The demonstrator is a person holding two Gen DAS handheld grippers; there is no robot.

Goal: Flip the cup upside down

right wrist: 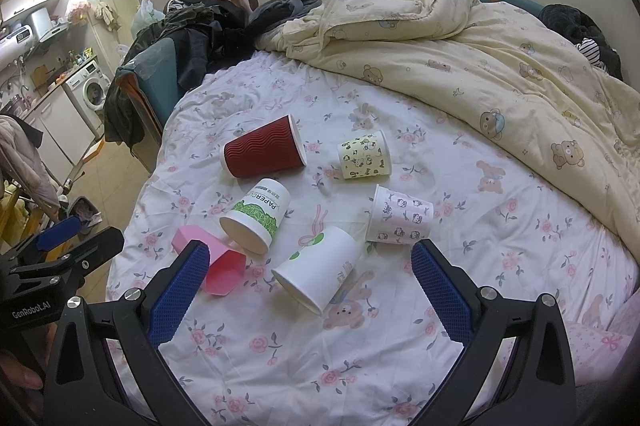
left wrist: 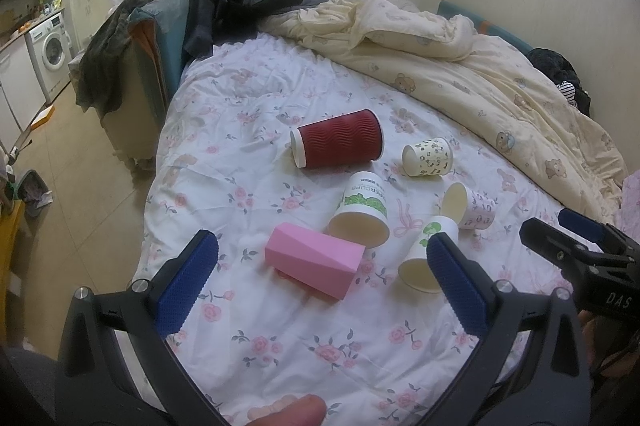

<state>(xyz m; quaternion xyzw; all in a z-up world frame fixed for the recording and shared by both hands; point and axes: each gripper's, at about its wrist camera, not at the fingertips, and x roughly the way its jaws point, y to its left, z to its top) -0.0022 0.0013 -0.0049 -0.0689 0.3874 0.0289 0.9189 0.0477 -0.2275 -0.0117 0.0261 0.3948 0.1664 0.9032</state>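
Left claw (left wrist: 322, 268): fingers spread wide, empty, hovering low over the bed (left wrist: 320, 346). Right claw (right wrist: 310, 272): likewise spread wide, empty, beside the left one.

Cups, six, all lying on their sides on the floral sheet:
- pink faceted cup (left wrist: 314, 262), between the left claw's fingers;
- white green-leaf cup (right wrist: 318, 268), between the right claw's fingers;
- "PAPERCUPS" cup (right wrist: 256, 220);
- red ribbed cup (right wrist: 264, 147);
- yellow patterned cup (right wrist: 364, 154);
- pink-print cup (right wrist: 400, 216).

Cream quilt (right wrist: 480, 65) bunched beyond.

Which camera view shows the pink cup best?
The left wrist view: the pink cup lies on its side, wholly visible between the fingers. In the right wrist view, that gripper's left finger covers its middle.
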